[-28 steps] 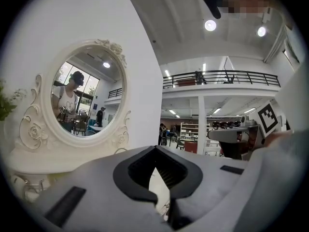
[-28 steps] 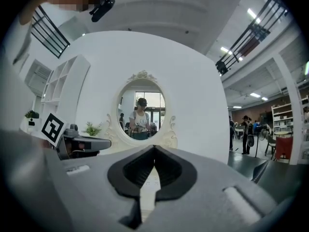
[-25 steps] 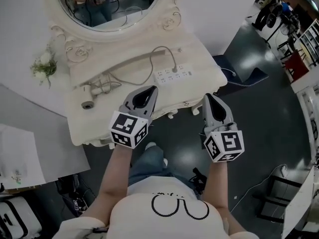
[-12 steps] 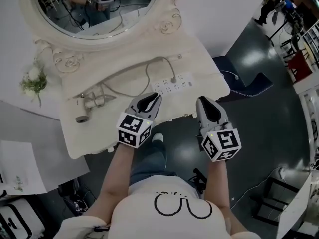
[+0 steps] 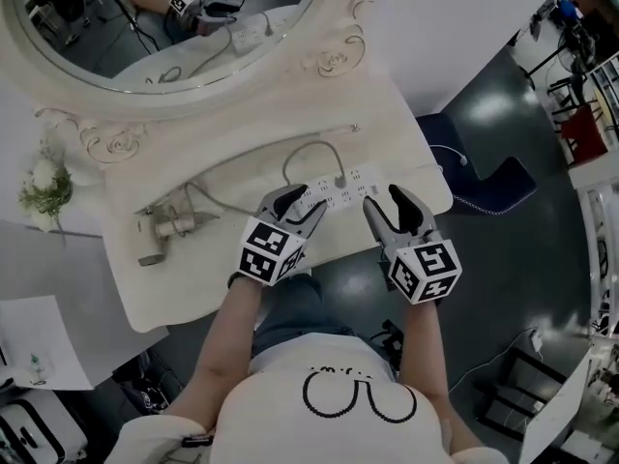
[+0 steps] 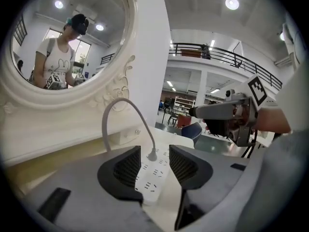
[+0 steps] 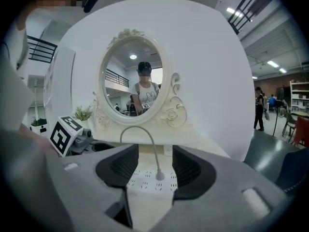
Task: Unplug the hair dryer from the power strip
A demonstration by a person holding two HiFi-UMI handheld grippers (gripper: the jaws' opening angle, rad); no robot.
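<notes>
A white power strip (image 5: 350, 179) lies near the front edge of the cream dressing table (image 5: 222, 278). A grey plug (image 5: 340, 183) sits in it, and its cord (image 5: 308, 147) arches up and runs left to the hair dryer (image 5: 160, 230), which lies on the tabletop. My left gripper (image 5: 302, 207) is at the strip's left end and my right gripper (image 5: 385, 202) at its right end. Both have just been opening and stand open. In the left gripper view the strip (image 6: 152, 175) and plug (image 6: 152, 154) show between the jaws, untouched. The right gripper view shows the same strip (image 7: 149, 180) and plug (image 7: 159, 176).
An oval mirror (image 5: 145, 27) in a carved frame stands at the back of the table. White flowers (image 5: 44, 187) sit at its left. A blue chair (image 5: 484, 177) stands on the dark floor to the right. A sheet of paper (image 5: 29, 341) lies at the lower left.
Both grippers moved forward from the table's front edge to the power strip. Their jaws went from shut to open.
</notes>
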